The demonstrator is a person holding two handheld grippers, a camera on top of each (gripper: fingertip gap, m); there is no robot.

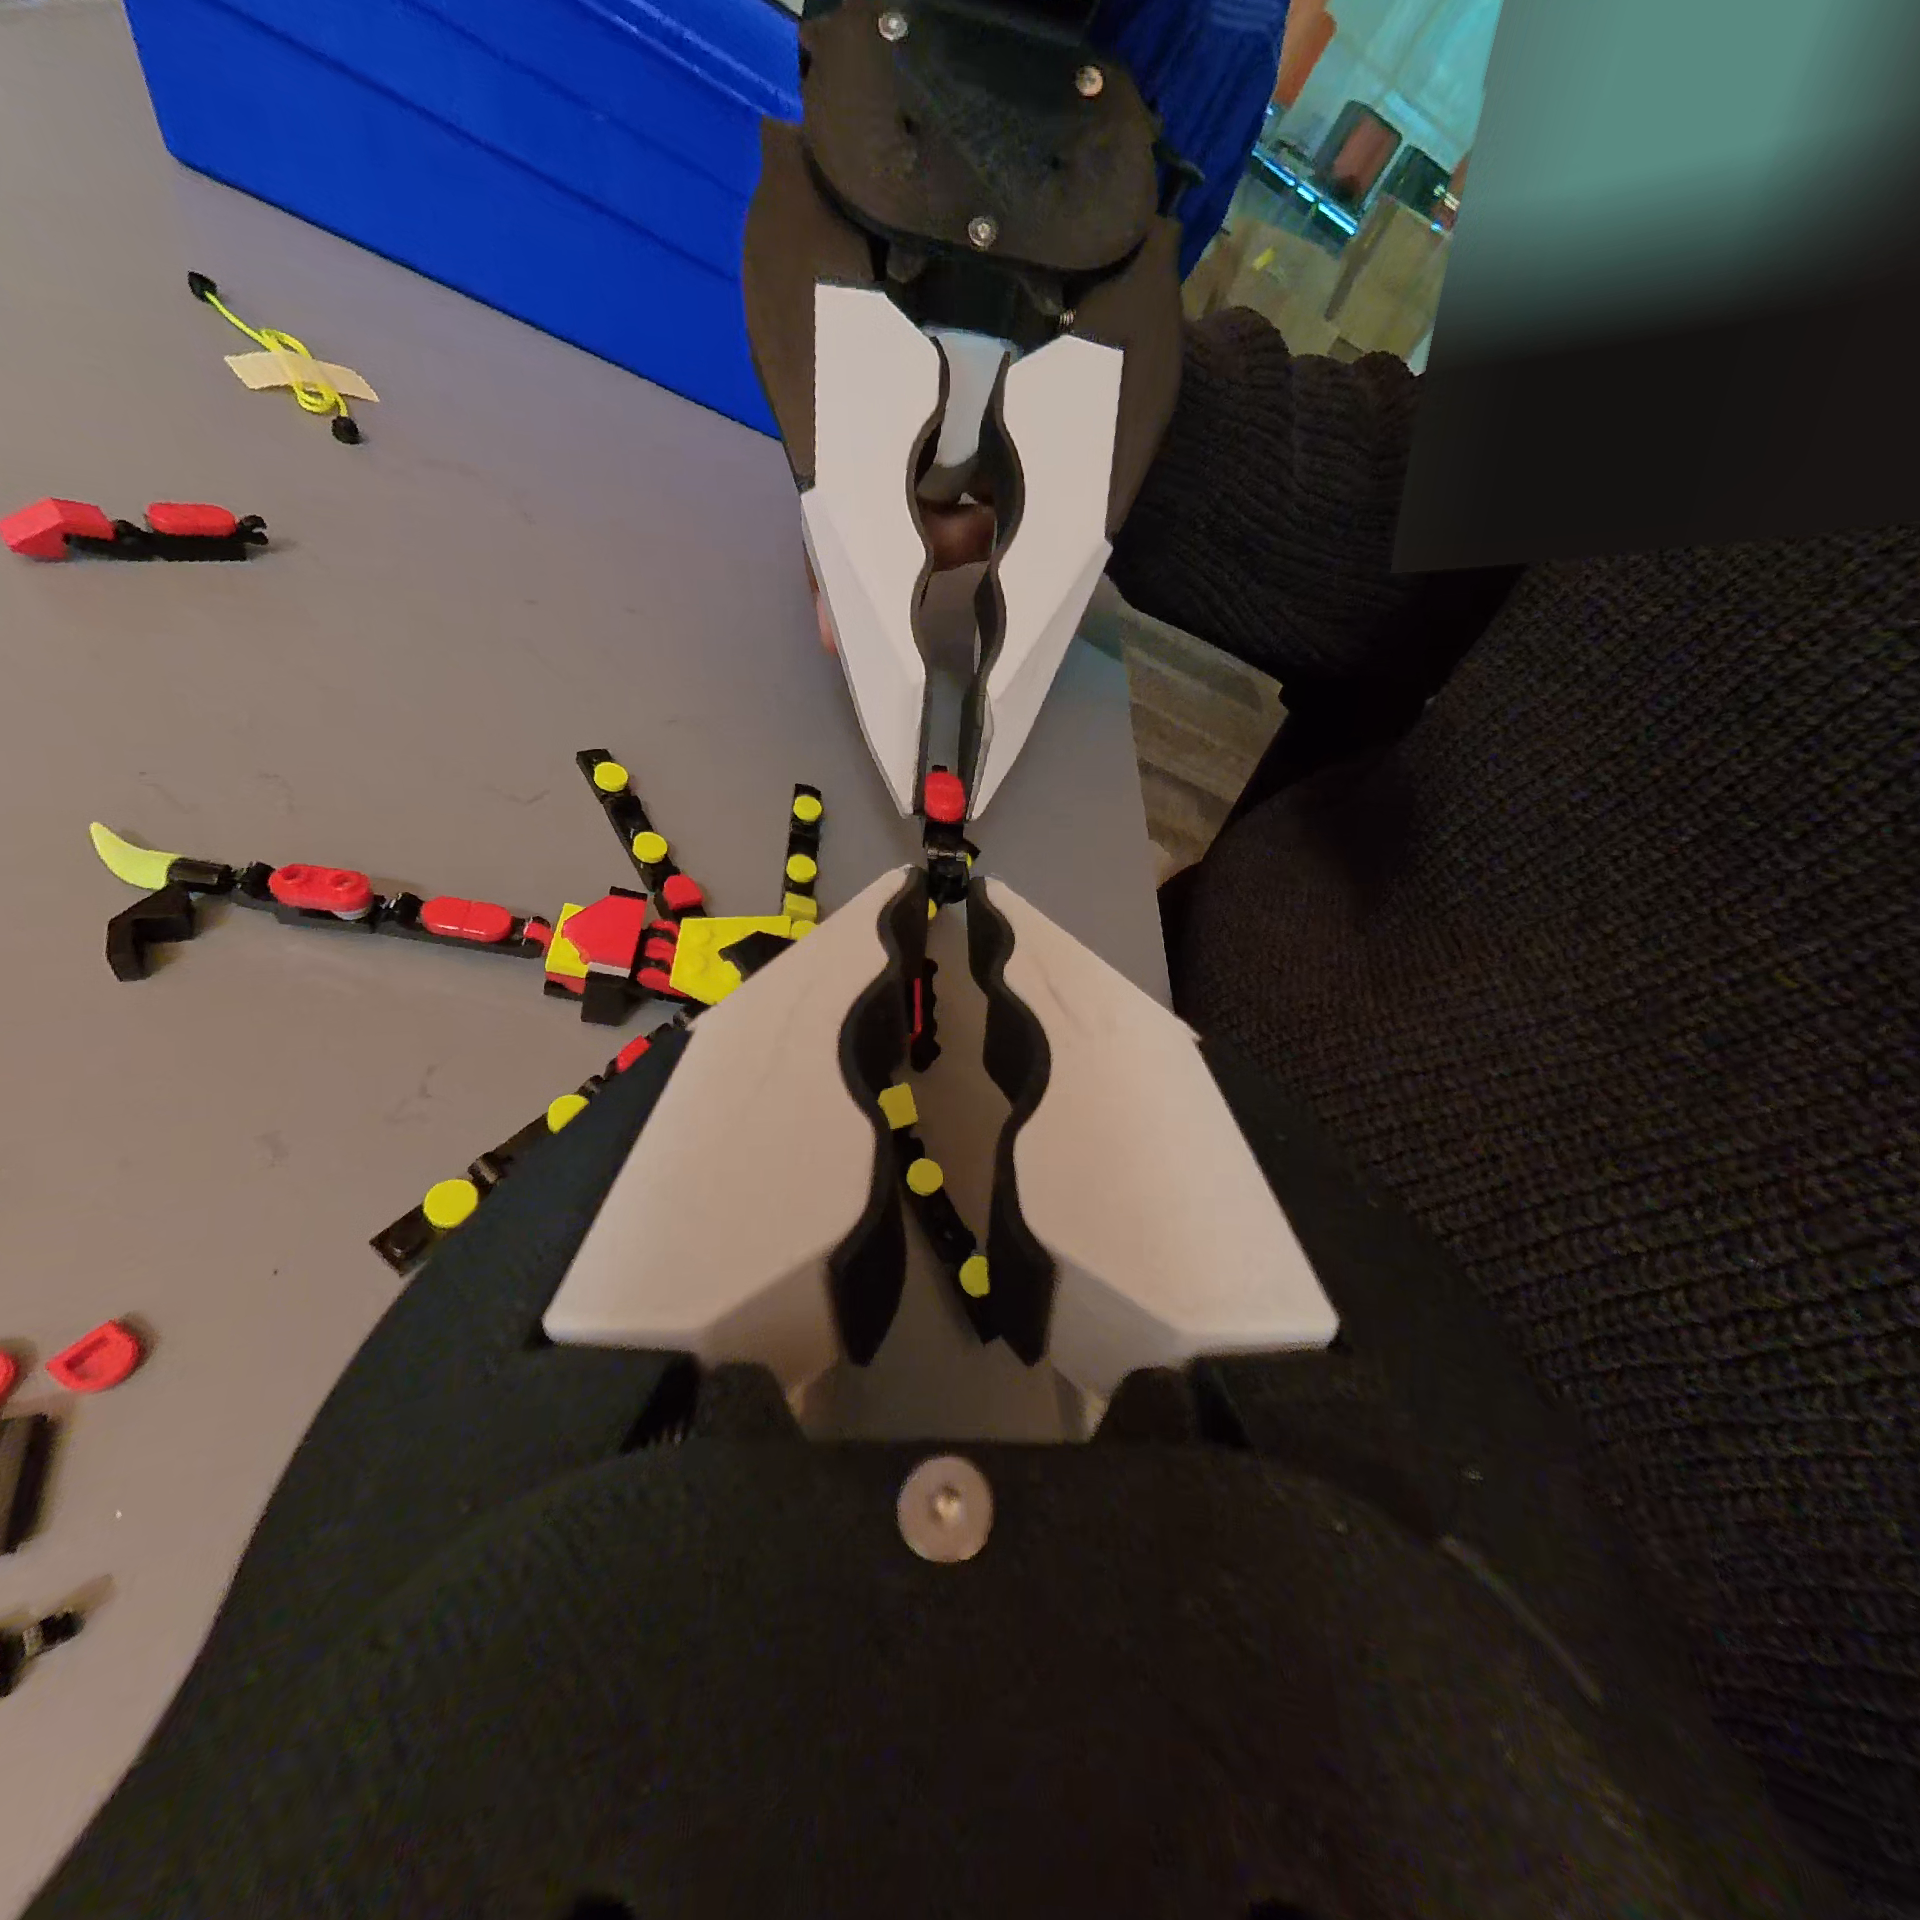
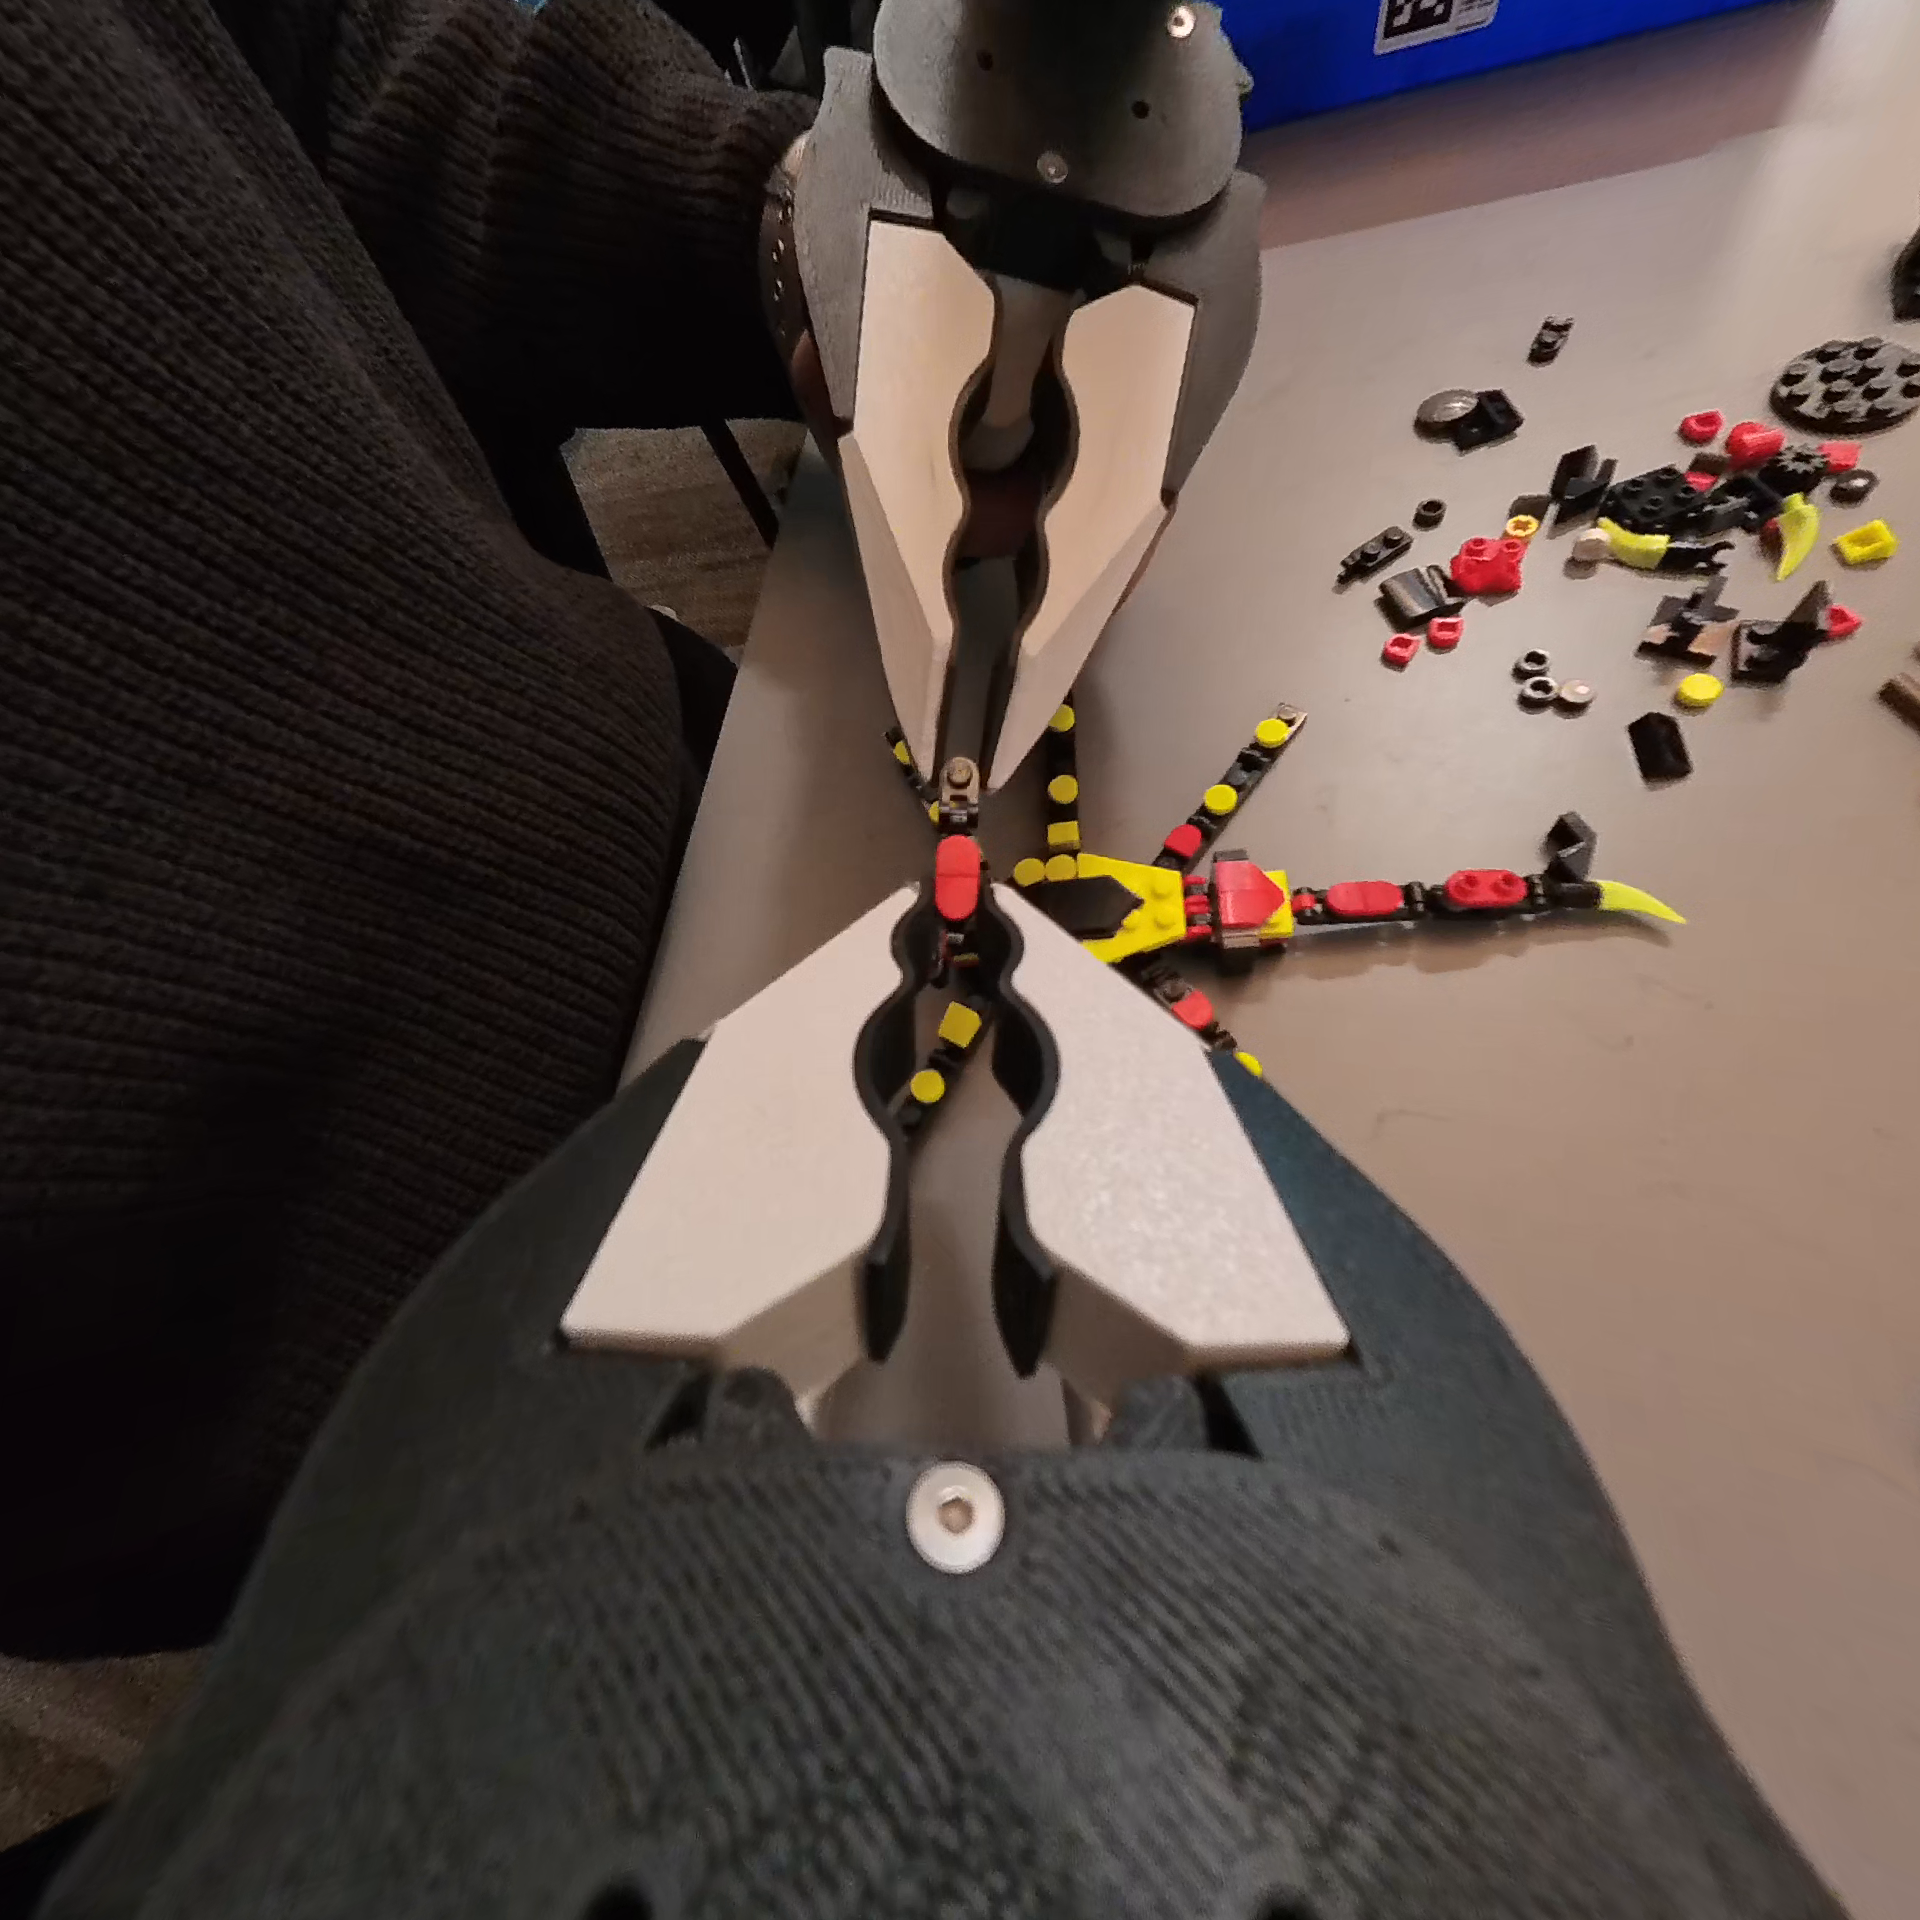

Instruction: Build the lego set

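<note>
My two grippers meet tip to tip over the near edge of the grey table [image 1: 436,665]. Between them they hold one small jointed limb piece [image 1: 943,831], black with a red tile on top. My left gripper [image 1: 943,885] is shut on its black hinge end [image 2: 958,787]. My right gripper [image 2: 958,902] is shut on the red-tiled end [image 2: 957,876]. The right gripper also shows in the left wrist view [image 1: 943,805], and the left gripper in the right wrist view [image 2: 958,771]. The yellow, red and black creature model [image 1: 665,945], with dotted legs and a clawed tail, lies on the table just under the grippers [image 2: 1195,904].
A blue box [image 1: 468,156] stands at the back. A pile of loose pieces [image 2: 1662,540] and a round black plate [image 2: 1849,390] lie farther along the table. A red and black sub-assembly [image 1: 125,530] and a taped yellow cord [image 1: 296,379] lie apart. A person's dark sweater [image 2: 312,727] fills the side beyond the table edge. Both grippers' tips are close together, under 4 cm apart.
</note>
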